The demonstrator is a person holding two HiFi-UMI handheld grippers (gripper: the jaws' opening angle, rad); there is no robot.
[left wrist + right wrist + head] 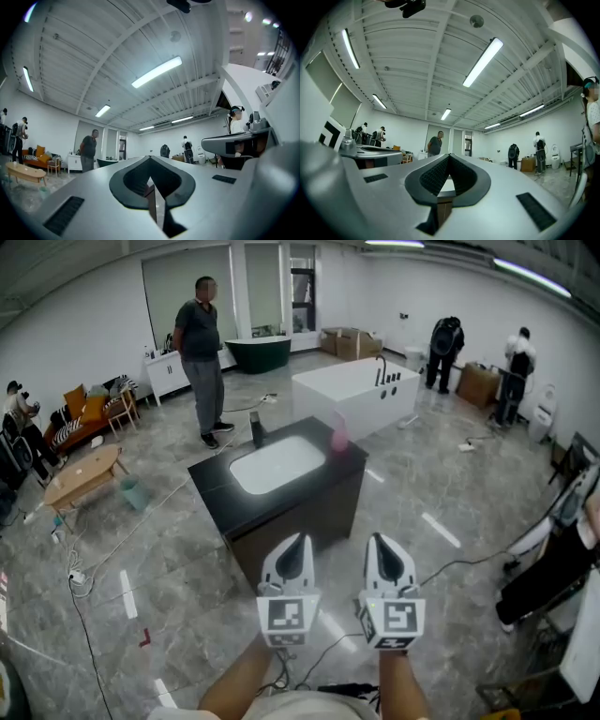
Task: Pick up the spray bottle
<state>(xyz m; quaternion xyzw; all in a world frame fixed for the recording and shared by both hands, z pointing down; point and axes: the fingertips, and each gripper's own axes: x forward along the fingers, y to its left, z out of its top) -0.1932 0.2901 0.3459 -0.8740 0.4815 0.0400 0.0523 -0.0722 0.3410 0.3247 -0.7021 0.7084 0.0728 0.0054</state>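
In the middle of a large white room, a black vanity cabinet (300, 512) is standing on the grey marbled floor (187, 549), carrying a white sink basin (277, 463) sunk into its dark top. The spray bottle (338, 434), pink and somewhat blurred, is standing upright at the far right corner of that top, just beside the basin's rim, while a dark faucet (256, 430) is rising at the basin's far left side. On the near side of the cabinet, at the bottom of the head view, the left gripper (298, 540) and the right gripper (379, 538) are hovering side by side, both pointing toward the cabinet and both well apart from the bottle. The left gripper's (150, 157) jaws are lying together, tips meeting in a point with nothing between them, and the right gripper's (450, 154) jaws are likewise pressed together and holding nothing. Each one is showing its marker cube to the head camera, the left cube (287, 617) and the right cube (392, 620), with a bare forearm running back from each. Beyond the cabinet a white bathtub (356, 390) is sitting on the floor, and a person in a dark shirt (203, 352) is standing to the left of it. A low wooden table (84, 474) is standing near the left wall.
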